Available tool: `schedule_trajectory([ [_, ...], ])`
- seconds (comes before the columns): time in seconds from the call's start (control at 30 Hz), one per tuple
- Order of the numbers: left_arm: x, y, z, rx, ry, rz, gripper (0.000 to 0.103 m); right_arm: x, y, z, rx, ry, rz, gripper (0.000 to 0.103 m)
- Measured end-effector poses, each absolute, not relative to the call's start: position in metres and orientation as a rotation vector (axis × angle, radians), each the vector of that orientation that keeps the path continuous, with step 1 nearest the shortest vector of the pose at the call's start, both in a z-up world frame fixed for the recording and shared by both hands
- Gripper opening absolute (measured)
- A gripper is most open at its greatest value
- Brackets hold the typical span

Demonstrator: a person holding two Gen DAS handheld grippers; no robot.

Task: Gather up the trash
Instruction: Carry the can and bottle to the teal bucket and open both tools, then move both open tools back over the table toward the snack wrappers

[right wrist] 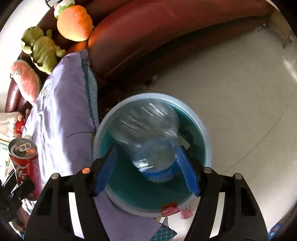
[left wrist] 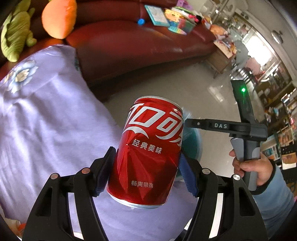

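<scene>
My left gripper (left wrist: 146, 170) is shut on a dented red cola can (left wrist: 148, 148) and holds it above the lilac cloth (left wrist: 46, 120). The can also shows at the far left of the right wrist view (right wrist: 24, 161), its opened top up. My right gripper (right wrist: 146, 170) hangs over the teal bin (right wrist: 200, 129), jaws wide apart. A clear plastic bottle (right wrist: 148, 133), blurred, is between and beyond the pads, over the bin's mouth, touching neither pad that I can see. The right gripper's body (left wrist: 241, 128) shows in the left wrist view beside the can.
A dark red sofa (left wrist: 139, 42) runs behind, with an orange plush (right wrist: 74, 22), a green plush (right wrist: 42, 50) and books (left wrist: 167, 16) on it. Pale tiled floor (right wrist: 241, 111) lies right of the bin. A red label (right wrist: 169, 209) hangs on the bin's near rim.
</scene>
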State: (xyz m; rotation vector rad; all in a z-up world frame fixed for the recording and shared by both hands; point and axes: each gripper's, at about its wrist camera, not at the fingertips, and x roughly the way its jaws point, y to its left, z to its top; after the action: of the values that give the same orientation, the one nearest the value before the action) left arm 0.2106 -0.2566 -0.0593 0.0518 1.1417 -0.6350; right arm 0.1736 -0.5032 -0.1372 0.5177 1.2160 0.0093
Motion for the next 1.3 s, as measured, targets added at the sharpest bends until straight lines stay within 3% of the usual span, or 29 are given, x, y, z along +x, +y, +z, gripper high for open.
schedule_trajectory([
  [0.5,0.211,-0.289,-0.075,0.079,1.176,-0.676,0.068,0.151,-0.513,-0.115,0.494,1.190,-0.016,0.077],
  [0.83,0.214,-0.317,-0.098,0.133,1.227,-0.709,0.069,0.141,-0.524,-0.104,0.491,1.188,-0.065,0.078],
  [0.97,0.212,-0.323,-0.099,0.139,1.229,-0.692,0.084,0.139,-0.525,-0.103,0.481,1.199,-0.087,0.083],
  [1.3,0.203,-0.295,-0.089,0.100,1.203,-0.669,0.086,0.139,-0.506,-0.093,0.440,1.223,-0.091,0.083],
])
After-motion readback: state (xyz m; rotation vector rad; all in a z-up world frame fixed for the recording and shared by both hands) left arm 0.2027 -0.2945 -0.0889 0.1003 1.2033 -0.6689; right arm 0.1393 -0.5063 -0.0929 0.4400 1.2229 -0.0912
